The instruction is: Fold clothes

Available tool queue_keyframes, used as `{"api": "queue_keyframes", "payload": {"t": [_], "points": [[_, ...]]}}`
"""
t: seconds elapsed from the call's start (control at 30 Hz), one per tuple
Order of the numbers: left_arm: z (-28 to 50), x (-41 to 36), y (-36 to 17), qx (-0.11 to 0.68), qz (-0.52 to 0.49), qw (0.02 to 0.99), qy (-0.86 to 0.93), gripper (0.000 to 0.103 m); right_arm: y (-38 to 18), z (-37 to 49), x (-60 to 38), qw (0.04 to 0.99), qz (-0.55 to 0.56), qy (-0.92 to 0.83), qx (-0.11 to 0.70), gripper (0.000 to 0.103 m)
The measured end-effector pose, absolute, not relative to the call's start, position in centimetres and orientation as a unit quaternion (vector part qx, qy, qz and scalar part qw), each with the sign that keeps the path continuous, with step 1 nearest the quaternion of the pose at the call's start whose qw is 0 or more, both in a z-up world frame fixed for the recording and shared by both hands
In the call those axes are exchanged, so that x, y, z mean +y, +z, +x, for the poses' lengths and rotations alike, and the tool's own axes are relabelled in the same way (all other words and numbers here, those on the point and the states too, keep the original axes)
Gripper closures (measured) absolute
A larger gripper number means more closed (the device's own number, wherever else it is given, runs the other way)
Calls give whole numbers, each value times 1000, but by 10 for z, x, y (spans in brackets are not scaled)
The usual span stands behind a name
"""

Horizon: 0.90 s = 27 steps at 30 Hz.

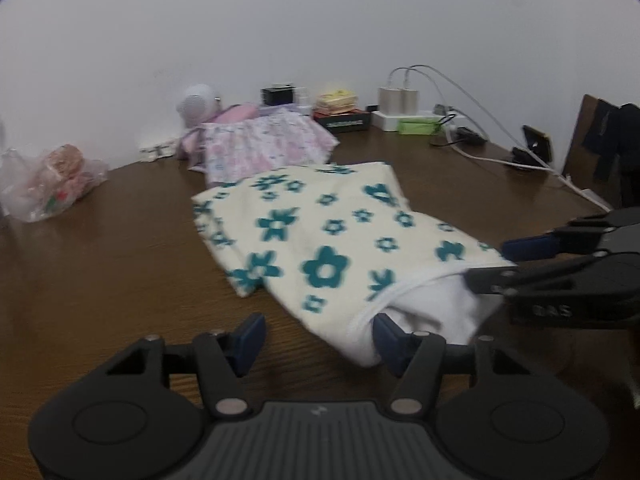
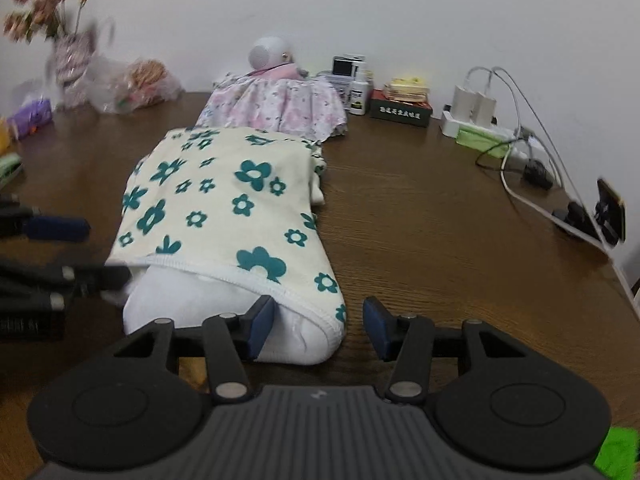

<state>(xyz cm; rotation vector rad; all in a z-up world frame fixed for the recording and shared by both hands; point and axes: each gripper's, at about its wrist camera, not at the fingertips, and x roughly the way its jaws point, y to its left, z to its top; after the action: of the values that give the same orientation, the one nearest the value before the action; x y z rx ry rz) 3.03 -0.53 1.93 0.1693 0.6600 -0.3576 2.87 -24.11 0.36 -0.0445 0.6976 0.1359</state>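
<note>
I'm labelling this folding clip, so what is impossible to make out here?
- Right wrist view: print on the dark box, too small and blurred.
- Right wrist view: green thing at the bottom right, cut by the edge.
- Left wrist view: bag contents, blurred.

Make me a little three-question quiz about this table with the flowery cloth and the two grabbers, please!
1. True or false: the left gripper and the right gripper are both open.
2. What lies just behind the cream cloth with teal flowers, nearer the wall? A) a pink floral garment B) a blue bucket C) a red shoe
3. What colour is the inside of the cloth at the near opening?

Key:
1. True. Each has its fingers spread, with one finger against the near end of the cloth.
2. A, the pink floral garment.
3. White.
</note>
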Motion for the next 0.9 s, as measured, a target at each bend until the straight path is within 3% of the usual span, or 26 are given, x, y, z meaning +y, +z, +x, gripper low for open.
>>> {"api": "queue_keyframes", "payload": {"t": [0.03,0.13,0.17,0.23,0.3,0.4,0.63,0.83,0.9], "points": [[31,-7,18,324,80,927,-174,43,1,30,-244,938,-15,64,340,55],[32,-14,13,329,72,926,-170,43,-4,32,-250,940,27,79,332,90],[32,-15,12,329,70,927,-167,44,-2,31,-249,939,33,82,332,96],[30,-12,13,326,65,929,-161,61,5,22,-244,944,33,86,316,98],[25,-7,16,322,65,933,-150,94,22,4,-239,951,36,106,288,98],[5,8,24,296,73,942,-141,99,48,-30,-238,954,53,143,258,98],[-82,31,67,208,118,963,-122,98,70,-106,-243,949,51,198,238,98],[-98,9,44,224,157,958,-86,91,52,-126,-226,954,-16,156,256,98],[-98,5,35,229,165,957,-67,83,46,-130,-219,954,-39,149,257,98]]}}
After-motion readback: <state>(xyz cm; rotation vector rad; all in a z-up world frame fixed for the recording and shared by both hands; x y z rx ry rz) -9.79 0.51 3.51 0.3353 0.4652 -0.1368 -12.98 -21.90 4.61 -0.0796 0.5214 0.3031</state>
